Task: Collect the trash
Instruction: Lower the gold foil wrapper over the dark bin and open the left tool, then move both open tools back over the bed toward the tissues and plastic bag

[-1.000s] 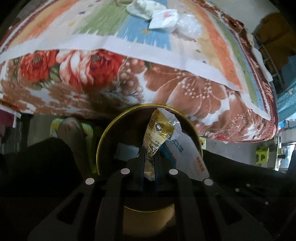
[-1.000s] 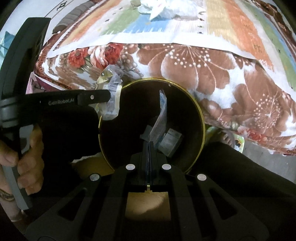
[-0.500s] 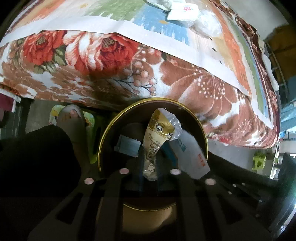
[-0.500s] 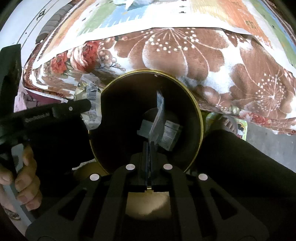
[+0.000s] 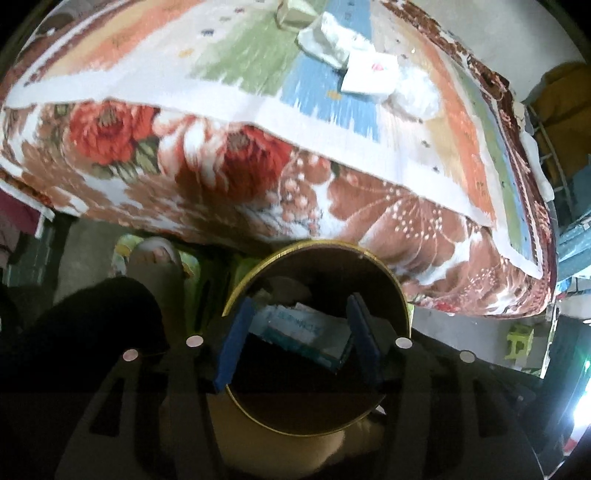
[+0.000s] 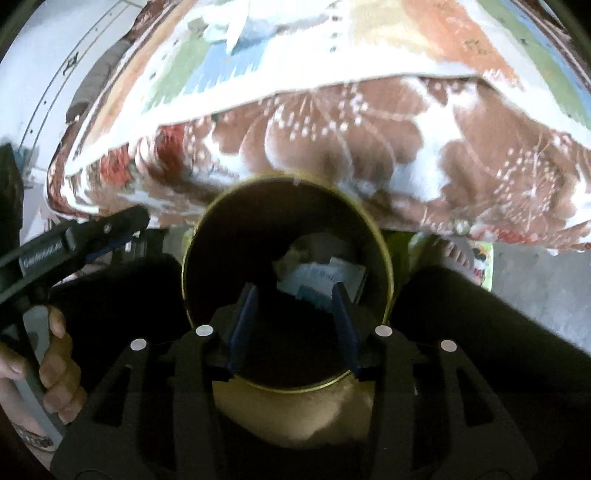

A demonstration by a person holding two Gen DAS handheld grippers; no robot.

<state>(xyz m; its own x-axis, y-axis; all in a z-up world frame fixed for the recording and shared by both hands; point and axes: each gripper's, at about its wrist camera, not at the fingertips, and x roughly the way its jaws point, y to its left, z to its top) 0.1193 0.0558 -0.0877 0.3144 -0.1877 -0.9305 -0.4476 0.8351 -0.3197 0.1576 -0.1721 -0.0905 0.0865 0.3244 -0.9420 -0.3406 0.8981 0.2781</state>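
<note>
A round dark bin with a gold rim (image 5: pixel 400 295) (image 6: pixel 192 258) stands below the bed edge. Wrappers and a pale blue packet (image 5: pixel 299 326) (image 6: pixel 321 275) lie inside it. My left gripper (image 5: pixel 301 317) is open and empty over the bin mouth. My right gripper (image 6: pixel 295 299) is open and empty over the same bin. The left gripper's body (image 6: pixel 74 240) shows at the left of the right wrist view. White crumpled tissues and a plastic wrapper (image 5: pixel 365 74) (image 6: pixel 240 26) lie on the bed top.
A bed with a flowered brown blanket (image 5: pixel 258 177) (image 6: pixel 369 140) and a striped sheet fills the upper view. The person's dark-clothed legs flank the bin, with a bare foot in a slipper (image 5: pixel 155 258) (image 6: pixel 454 254) on the floor. A small green stool (image 5: pixel 519 341) stands at right.
Both grippers have opened. The yellow wrapper held by the left and the clear wrapper held by the right have dropped into the bin. Both views have tilted up slightly.
</note>
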